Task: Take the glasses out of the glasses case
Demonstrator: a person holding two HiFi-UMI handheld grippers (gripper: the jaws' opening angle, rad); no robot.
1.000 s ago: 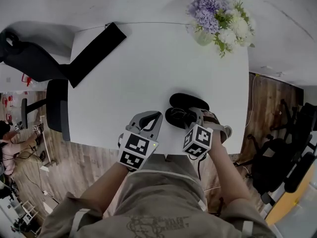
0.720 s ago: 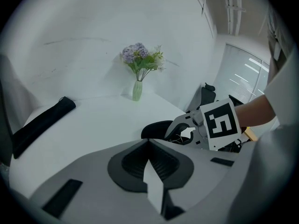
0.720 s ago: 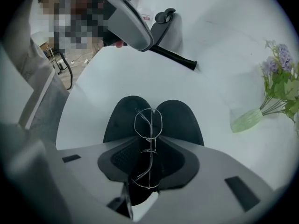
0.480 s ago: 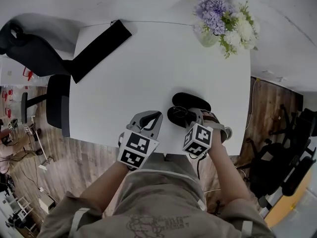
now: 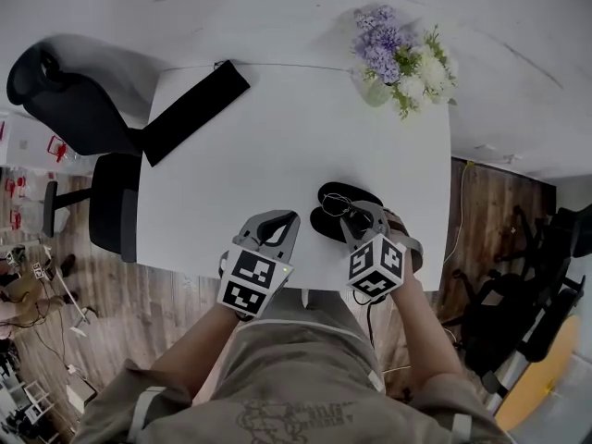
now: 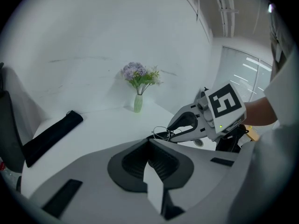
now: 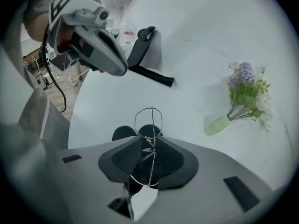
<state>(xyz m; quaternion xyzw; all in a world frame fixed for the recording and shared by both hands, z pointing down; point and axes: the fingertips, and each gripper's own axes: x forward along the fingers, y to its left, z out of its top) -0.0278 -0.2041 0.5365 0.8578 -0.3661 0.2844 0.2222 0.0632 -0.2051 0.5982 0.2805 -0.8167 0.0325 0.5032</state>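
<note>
The black glasses case [image 5: 326, 222] lies open near the front edge of the white table [image 5: 277, 137]. Thin wire-rimmed glasses [image 7: 148, 122] stand on edge between the pads of my right gripper [image 7: 149, 141]. Its jaws have just been closing and now pinch the glasses at the bridge. In the head view that right gripper [image 5: 351, 213] holds the glasses [image 5: 338, 202] just above the case. My left gripper [image 5: 282, 220] hovers to the left of the case. From its own view the left gripper [image 6: 149, 143] has its tips together with nothing between them.
A vase of purple and white flowers [image 5: 398, 49] stands at the table's far right corner. A black cloth strip [image 5: 194, 109] lies at the far left corner, hanging over the edge. A black office chair [image 5: 65, 109] stands left of the table.
The right gripper has closed on the glasses and risen with them off the open case. The left gripper has lifted slightly.
</note>
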